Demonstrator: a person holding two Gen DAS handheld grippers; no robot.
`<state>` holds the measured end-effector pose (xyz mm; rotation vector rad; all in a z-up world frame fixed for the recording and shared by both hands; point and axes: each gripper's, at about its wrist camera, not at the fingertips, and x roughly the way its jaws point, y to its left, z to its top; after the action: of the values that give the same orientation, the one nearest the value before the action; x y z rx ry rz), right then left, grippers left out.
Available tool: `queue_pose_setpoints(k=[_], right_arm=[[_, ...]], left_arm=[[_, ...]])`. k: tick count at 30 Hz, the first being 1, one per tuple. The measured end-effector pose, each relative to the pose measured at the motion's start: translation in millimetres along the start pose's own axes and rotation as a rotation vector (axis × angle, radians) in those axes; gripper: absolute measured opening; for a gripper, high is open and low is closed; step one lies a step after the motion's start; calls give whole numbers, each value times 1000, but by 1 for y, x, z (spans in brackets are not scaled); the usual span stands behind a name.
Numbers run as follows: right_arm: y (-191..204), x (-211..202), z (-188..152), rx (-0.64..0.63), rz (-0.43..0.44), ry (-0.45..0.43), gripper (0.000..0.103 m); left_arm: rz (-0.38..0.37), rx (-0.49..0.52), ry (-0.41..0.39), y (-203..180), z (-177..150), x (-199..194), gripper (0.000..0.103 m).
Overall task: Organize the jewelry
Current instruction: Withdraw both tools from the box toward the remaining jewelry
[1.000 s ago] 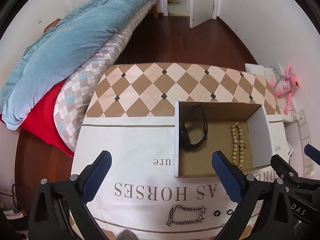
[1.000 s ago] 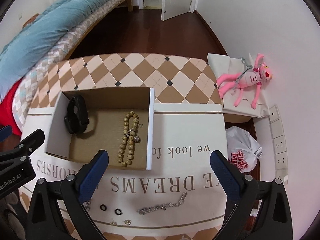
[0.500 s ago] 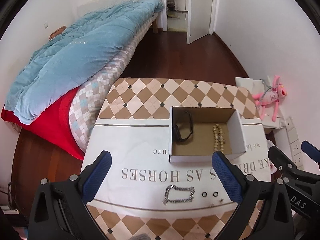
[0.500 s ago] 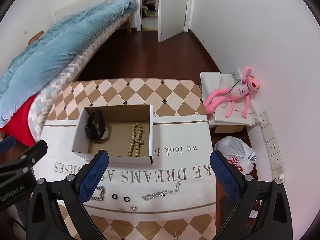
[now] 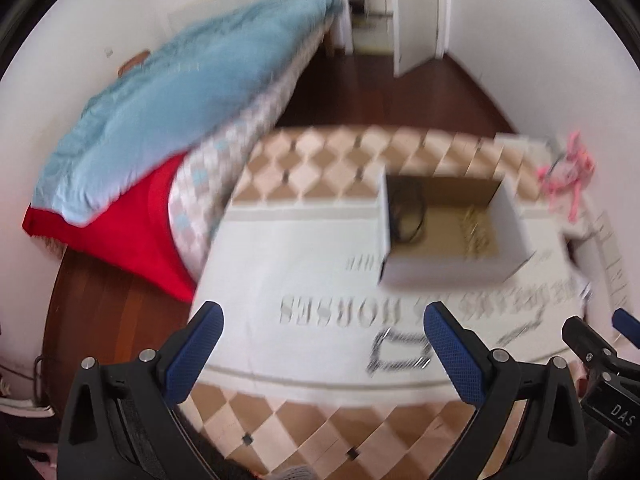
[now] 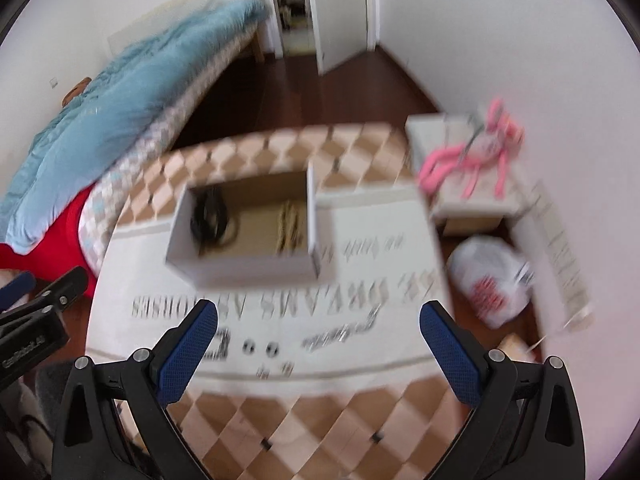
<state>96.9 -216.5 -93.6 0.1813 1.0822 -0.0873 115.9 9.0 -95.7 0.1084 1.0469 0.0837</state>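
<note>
Hovering above the table, both tongs are standing spread and empty: the left gripper (image 5: 322, 326) and the right gripper (image 6: 318, 322), whose jaws have just been narrowing slightly with nothing between them.

Item: white open cardboard box with brown floor (image 6: 240, 266), lying beyond both sets of tips, holding a black looped band (image 6: 210, 216) and a tan string of beads (image 6: 290, 222).

Item: silver chain bracelet bent into a rectangle (image 5: 400, 350), lying just ahead of the left tongs' right tip.

Item: second silver chain (image 6: 340, 334) and two small dark rings (image 6: 260, 347), lying between the right tongs' tips, with tinier pieces nearer, too blurred to name.

Handling note: the loose pieces are probably next; lowering slowly, straddling one item, and pinching across the links should prevent dragging the cloth.

Lettering: white printed tablecloth (image 5: 280, 264) reading "AS HORSES"; "DREAMS" also showing; the gripper body is marked "DAS".
</note>
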Motion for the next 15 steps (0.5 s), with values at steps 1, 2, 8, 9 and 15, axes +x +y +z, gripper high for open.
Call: queue_pose_setpoints(k=[1,2,8,9,15], right_arm=[[1,15,-12,7,30,31,91],[1,27,-22,10,55,59,78],[-2,89,-67,70,79,173,49],[-2,96,-72,78,85,183,47],[4,115,-80,62,90,197,38]], left_arm=[[12,1,34,1,-9,13,103],[15,0,67,2,-18,26,103],[50,14,171,5,-51,69,103],[53,16,182,4,-54,74,103],[38,1,220,5,-57,91,103]])
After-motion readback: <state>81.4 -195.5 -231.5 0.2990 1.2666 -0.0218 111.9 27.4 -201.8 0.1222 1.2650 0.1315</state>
